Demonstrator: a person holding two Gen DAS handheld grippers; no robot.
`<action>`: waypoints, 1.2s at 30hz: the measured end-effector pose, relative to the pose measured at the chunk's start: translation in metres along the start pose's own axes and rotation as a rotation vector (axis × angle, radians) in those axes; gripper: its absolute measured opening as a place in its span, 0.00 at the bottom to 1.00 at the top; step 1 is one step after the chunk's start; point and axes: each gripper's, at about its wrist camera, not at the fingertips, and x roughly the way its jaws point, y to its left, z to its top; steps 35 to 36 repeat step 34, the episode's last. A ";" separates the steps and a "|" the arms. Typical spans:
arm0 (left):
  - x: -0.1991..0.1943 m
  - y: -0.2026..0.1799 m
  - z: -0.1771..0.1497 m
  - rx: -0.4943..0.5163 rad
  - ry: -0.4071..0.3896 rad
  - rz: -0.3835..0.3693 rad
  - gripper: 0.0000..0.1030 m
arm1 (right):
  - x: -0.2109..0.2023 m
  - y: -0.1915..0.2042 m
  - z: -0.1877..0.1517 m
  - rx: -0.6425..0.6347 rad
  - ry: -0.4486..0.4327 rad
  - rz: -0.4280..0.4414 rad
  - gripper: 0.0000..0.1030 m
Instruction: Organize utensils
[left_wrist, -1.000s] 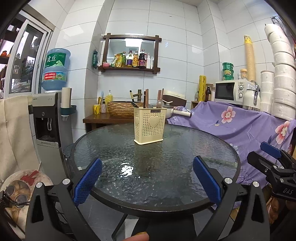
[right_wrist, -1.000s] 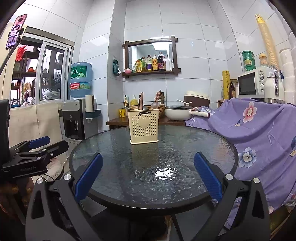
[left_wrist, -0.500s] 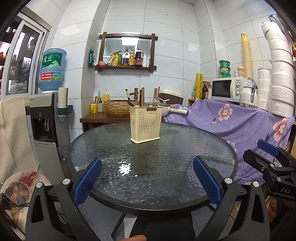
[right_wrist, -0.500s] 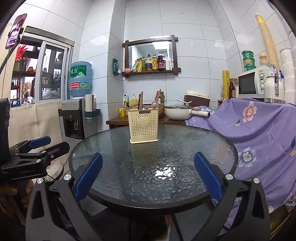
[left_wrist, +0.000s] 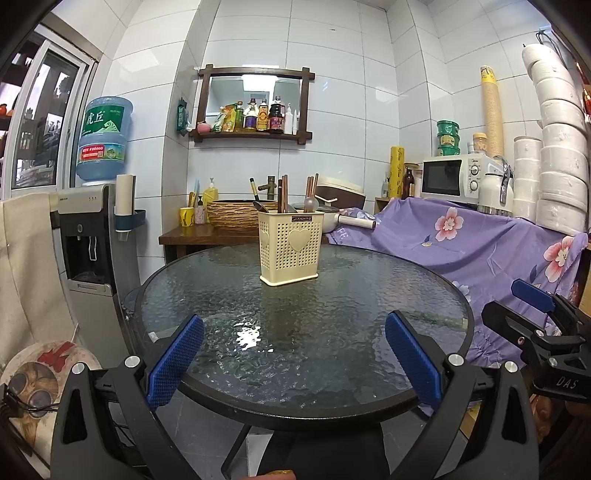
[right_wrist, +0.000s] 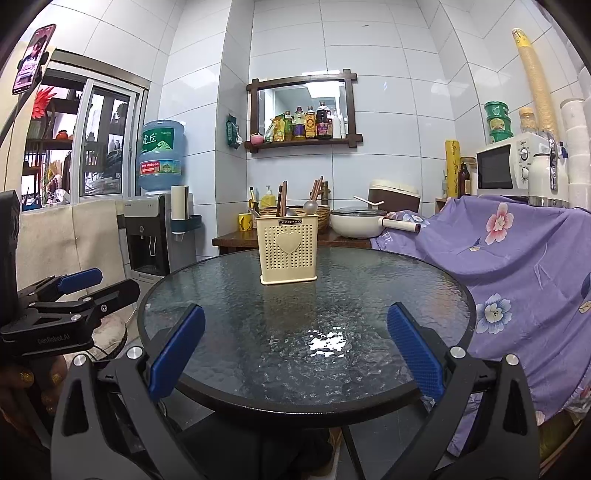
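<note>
The utensils look already gathered: every one in view stands in the cream perforated plastic utensil holder with a heart on its front, and none lies loose on the round textured-glass bench with a black rim. As a judgement, the sorting is either finished or nothing has been taken out for rearranging; little seems left beyond tidying what sits in the holder.

The holder stands upright on the far half of the bench, near the back edge and roughly central, well apart from both claws. In the right wrist view it shows the same face, with a small dark label strip at the top rim. Brown wooden chopsticks rise from its left part, more brown sticks lean at the right, and a grey metal spoon bowl pokes above the rim. Whether it has inner compartments cannot be told from here.

The left claw hovers over the near edge of the bench, its 2 blue-padded fingers spread wide and holding nothing. The right claw is likewise spread wide and empty, at the near rim. Each claw appears at the side of the other's view.
</note>
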 end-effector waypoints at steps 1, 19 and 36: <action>0.000 0.000 0.000 0.000 0.001 0.000 0.94 | 0.000 0.000 0.000 0.000 0.000 0.000 0.95; 0.003 0.002 -0.001 -0.014 0.016 -0.006 0.94 | 0.001 0.001 0.000 -0.002 0.007 0.006 0.95; 0.003 0.001 -0.003 -0.015 0.015 0.010 0.94 | 0.002 0.002 0.001 -0.003 0.012 0.009 0.95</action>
